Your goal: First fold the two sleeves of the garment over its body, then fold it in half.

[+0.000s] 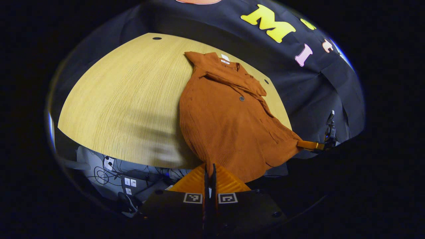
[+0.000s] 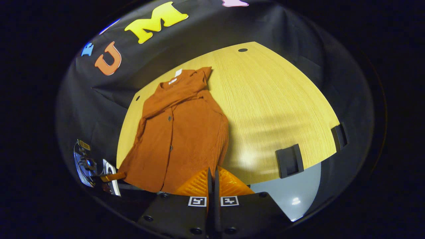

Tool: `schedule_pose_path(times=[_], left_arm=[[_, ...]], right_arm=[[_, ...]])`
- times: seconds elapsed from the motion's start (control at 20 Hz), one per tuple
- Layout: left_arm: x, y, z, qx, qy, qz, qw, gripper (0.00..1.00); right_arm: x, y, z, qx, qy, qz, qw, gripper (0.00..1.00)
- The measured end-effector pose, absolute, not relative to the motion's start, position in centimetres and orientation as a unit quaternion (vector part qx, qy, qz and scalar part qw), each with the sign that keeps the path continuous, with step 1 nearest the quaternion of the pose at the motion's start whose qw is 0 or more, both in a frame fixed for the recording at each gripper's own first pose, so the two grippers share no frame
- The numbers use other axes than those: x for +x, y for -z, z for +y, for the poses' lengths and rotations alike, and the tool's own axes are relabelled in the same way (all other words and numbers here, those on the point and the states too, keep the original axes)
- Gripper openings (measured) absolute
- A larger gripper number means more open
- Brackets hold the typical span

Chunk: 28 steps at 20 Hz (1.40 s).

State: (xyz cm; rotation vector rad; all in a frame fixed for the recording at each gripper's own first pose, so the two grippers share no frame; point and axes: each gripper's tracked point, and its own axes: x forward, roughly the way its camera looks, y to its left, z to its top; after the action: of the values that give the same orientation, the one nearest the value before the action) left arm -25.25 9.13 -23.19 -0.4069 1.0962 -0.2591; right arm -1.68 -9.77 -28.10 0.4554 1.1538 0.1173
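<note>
the garment (image 1: 229,129) was a rust-orange ribbed knit with dark buttons down the front and a white tag at the neck. it lay flat on the table (image 1: 126,99), collar toward the far edge and hem hanging at the near edge. both sleeves (image 1: 232,81) were already folded across the chest, making a rumpled band below the collar. the body below that band was mostly smooth, with fine vertical ribs and a few soft creases.

in the left gripper view, the left gripper (image 1: 210,172) sat at one near corner of the hem, its jaws pressed together on the cloth edge. the right gripper (image 1: 315,145) showed at the other hem corner, pinching the fabric where it came to a point.

in the right gripper view, the garment (image 2: 176,139) ran from the near edge up toward the wall; the right gripper (image 2: 212,176) had its jaws together on the hem. the left gripper (image 2: 111,177) held the opposite corner, off the table (image 2: 272,99) edge.

two dark brackets (image 2: 289,161) clung to the table rim. cables (image 1: 109,171) lay below the table.
</note>
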Motion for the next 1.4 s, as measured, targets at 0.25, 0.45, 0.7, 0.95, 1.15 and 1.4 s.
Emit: schedule_pose_path(times=[0.25, 0.45, 0.7, 0.95, 1.15, 1.4], left_arm=[[-18.3, 16.4, 9.2, -0.149, 0.155, 0.437, 0.873, 0.03], [-10.5, 12.0, 8.6, -0.11, 0.176, 0.369, 0.906, 0.03], [-0.6, 6.7, 8.0, -0.106, 0.185, 0.296, 0.931, 0.03], [12.0, 9.1, 12.2, -0.097, 0.119, 0.309, 0.939, 0.03], [18.8, 17.5, 14.6, -0.103, 0.061, 0.378, 0.918, 0.03], [23.3, 27.9, 14.8, -0.072, 0.028, 0.453, 0.888, 0.04]], right_arm=[[4.8, 22.4, -10.2, 0.249, -0.064, 0.488, 0.834, 0.01], [12.6, 16.3, -9.3, 0.241, -0.102, 0.431, 0.863, 0.01], [24.1, 10.3, -8.6, 0.211, -0.139, 0.371, 0.894, 0.0], [35.9, 13.5, -4.9, 0.193, -0.162, 0.379, 0.891, 0.01], [43.3, 22.5, -2.4, 0.188, -0.156, 0.411, 0.878, 0.0], [47.5, 34.1, -0.9, 0.166, -0.143, 0.479, 0.85, 0.01]])
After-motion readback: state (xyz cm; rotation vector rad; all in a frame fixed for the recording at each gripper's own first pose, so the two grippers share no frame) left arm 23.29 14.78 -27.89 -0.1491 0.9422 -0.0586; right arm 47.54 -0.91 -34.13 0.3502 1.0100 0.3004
